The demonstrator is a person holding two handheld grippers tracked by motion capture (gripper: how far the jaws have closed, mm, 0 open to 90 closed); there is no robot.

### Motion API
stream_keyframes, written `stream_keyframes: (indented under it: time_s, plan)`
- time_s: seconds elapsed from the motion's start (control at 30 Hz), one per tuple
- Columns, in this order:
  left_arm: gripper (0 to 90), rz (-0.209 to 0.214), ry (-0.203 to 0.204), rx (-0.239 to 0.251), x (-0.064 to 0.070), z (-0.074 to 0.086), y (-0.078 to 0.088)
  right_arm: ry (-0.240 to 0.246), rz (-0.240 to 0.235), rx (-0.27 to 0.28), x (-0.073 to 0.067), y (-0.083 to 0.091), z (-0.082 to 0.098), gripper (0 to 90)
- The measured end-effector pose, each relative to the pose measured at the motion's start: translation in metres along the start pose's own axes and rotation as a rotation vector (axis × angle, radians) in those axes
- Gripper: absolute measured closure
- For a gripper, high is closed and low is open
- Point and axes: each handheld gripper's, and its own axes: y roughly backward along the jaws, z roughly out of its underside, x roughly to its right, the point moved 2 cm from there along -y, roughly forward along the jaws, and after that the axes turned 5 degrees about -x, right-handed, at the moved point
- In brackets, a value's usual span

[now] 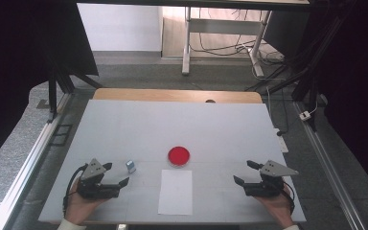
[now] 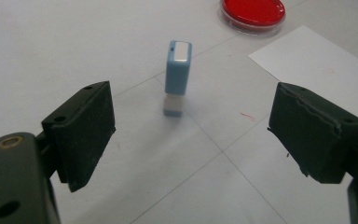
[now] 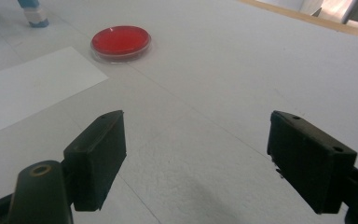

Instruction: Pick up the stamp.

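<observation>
A small blue stamp (image 1: 131, 166) stands upright on the grey table, left of a red ink pad dish (image 1: 178, 155). A white sheet of paper (image 1: 176, 191) lies just in front of the dish. My left gripper (image 1: 115, 174) rests open at the front left, a little short of the stamp (image 2: 177, 74), which stands beyond its jaws and apart from them. My right gripper (image 1: 246, 172) is open at the front right with nothing between its jaws. Its view shows the red dish (image 3: 120, 42), the paper (image 3: 32, 86) and the stamp's foot (image 3: 34, 14) far off.
The table top (image 1: 124, 129) is a pale grey board with a wooden edge (image 1: 177, 95) at the back. Dark frame struts (image 1: 57, 86) stand at both sides, and desk legs and cables (image 1: 230, 45) lie on the floor beyond.
</observation>
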Motion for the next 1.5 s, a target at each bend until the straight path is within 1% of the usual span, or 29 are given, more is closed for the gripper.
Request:
stream_keyframes:
  time_s: [0.17,0.2,0.27,0.37,0.4,0.63,0.73,0.77,0.93,1.0,1.2,1.33,1.5]
  plan:
    - [14.9,-0.005,-0.002,-0.001,0.001,0.000,0.000,0.015,-0.005,0.009,-0.003,0.001,0.001,19.3]
    - [14.9,-0.007,-0.003,-0.002,0.001,0.000,0.000,0.015,-0.002,0.005,-0.003,0.001,0.001,19.4]
    - [14.9,-0.012,-0.002,-0.005,0.000,0.001,0.001,0.010,-0.014,0.004,-0.004,0.000,0.001,19.8]
    - [15.0,-0.014,-0.004,-0.007,-0.001,0.001,0.002,0.026,-0.014,-0.008,-0.006,-0.002,0.001,21.3]
    - [15.0,-0.015,-0.004,-0.002,-0.001,0.001,0.003,0.025,-0.021,-0.006,-0.007,-0.002,0.001,21.7]
    - [15.2,-0.014,-0.012,0.003,-0.001,0.000,0.005,0.021,-0.020,-0.014,-0.008,-0.003,0.001,23.6]
    - [15.3,-0.020,-0.024,-0.001,0.001,-0.002,0.006,0.015,-0.028,-0.002,-0.008,-0.005,0.002,24.1]
    - [15.3,-0.020,-0.024,-0.001,0.001,-0.002,0.006,0.017,-0.024,-0.011,-0.008,-0.004,0.002,24.1]
    - [15.3,-0.024,-0.038,-0.002,0.003,-0.006,0.009,0.020,-0.027,-0.010,-0.009,-0.004,0.002,24.8]
    - [15.4,-0.024,-0.039,-0.002,0.003,-0.007,0.009,0.018,-0.020,-0.015,-0.009,-0.004,0.002,24.8]
    - [15.5,-0.023,-0.066,-0.009,0.005,-0.012,0.012,0.027,-0.037,-0.024,-0.011,-0.006,0.003,24.8]
    - [15.7,-0.027,-0.073,-0.014,0.005,-0.015,0.012,0.025,-0.035,-0.024,-0.011,-0.006,0.003,24.9]
    - [16.4,-0.020,-0.090,-0.017,0.006,-0.021,0.011,0.028,-0.030,-0.029,-0.010,-0.007,0.004,24.9]
